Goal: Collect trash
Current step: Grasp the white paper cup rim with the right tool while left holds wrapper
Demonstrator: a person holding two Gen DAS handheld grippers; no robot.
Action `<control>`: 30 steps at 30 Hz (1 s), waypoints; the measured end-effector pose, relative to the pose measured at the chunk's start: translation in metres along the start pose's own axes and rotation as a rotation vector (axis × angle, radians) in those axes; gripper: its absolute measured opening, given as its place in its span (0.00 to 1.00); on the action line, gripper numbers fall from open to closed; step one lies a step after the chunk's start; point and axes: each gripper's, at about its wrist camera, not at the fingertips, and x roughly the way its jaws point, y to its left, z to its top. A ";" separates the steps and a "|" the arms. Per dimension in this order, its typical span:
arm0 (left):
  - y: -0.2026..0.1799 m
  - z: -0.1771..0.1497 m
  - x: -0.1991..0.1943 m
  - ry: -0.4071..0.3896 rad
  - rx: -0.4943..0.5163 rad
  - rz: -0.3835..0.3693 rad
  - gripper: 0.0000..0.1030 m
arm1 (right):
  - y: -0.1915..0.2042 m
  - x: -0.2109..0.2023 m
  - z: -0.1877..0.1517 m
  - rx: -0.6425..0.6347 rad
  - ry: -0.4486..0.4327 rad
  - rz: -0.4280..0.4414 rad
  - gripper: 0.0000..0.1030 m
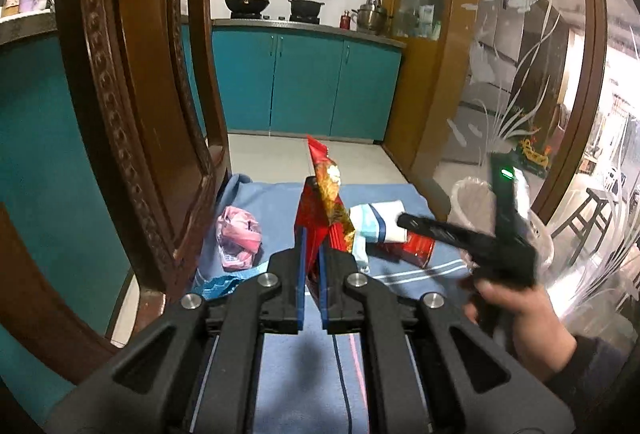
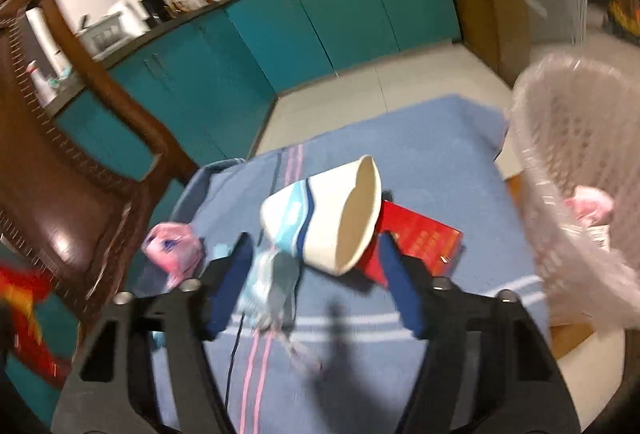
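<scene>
Trash lay scattered over the blue-clothed counter (image 2: 440, 161): a paper cup (image 2: 324, 218) on its side, a crumpled face mask (image 2: 268, 290) at its 7 o'clock, a flat red packet (image 2: 420, 238) under it, and a pink wad (image 1: 238, 238) off at 9 o'clock. The left tongs (image 1: 312, 274) were pinched nearly closed on a tall red snack wrapper (image 1: 326, 205), which stood upright, long axis running toward 12 o'clock. The right tongs (image 2: 316, 282) stood wide apart and empty, straddling the cup. The cup's long axis ran roughly 9 to 3, mouth toward 3 o'clock, facing the lined basket (image 2: 580, 193). Blur made it hard to say whether either finger touched the cup. Squeezing across the thin rim could crush it or squirt it free; the mask, lying between the fingers, might be snagged along. The wrapper, held only by its lower edge, might slip or flop.
</scene>
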 end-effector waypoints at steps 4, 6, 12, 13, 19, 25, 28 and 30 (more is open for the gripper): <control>0.007 -0.012 0.016 0.028 -0.009 0.008 0.06 | -0.002 0.024 0.004 0.020 0.066 0.075 0.03; 0.008 -0.012 0.014 0.023 -0.010 0.003 0.06 | 0.006 0.007 0.002 -0.019 0.029 0.068 0.03; 0.011 -0.007 -0.004 0.018 -0.029 -0.003 0.06 | 0.030 -0.080 -0.010 -0.108 -0.059 0.080 0.03; 0.011 -0.008 -0.003 0.024 -0.029 -0.003 0.06 | 0.034 -0.099 -0.017 -0.135 -0.079 0.063 0.03; -0.011 -0.019 0.001 0.061 0.024 -0.013 0.06 | 0.047 -0.148 -0.066 -0.248 -0.125 -0.006 0.03; -0.030 -0.025 0.003 0.077 0.067 -0.006 0.06 | 0.053 -0.148 -0.082 -0.318 -0.136 -0.070 0.03; -0.031 -0.028 0.006 0.084 0.069 0.001 0.06 | 0.047 -0.148 -0.080 -0.300 -0.141 -0.071 0.03; -0.031 -0.029 0.007 0.086 0.070 0.011 0.06 | 0.046 -0.148 -0.080 -0.299 -0.140 -0.073 0.03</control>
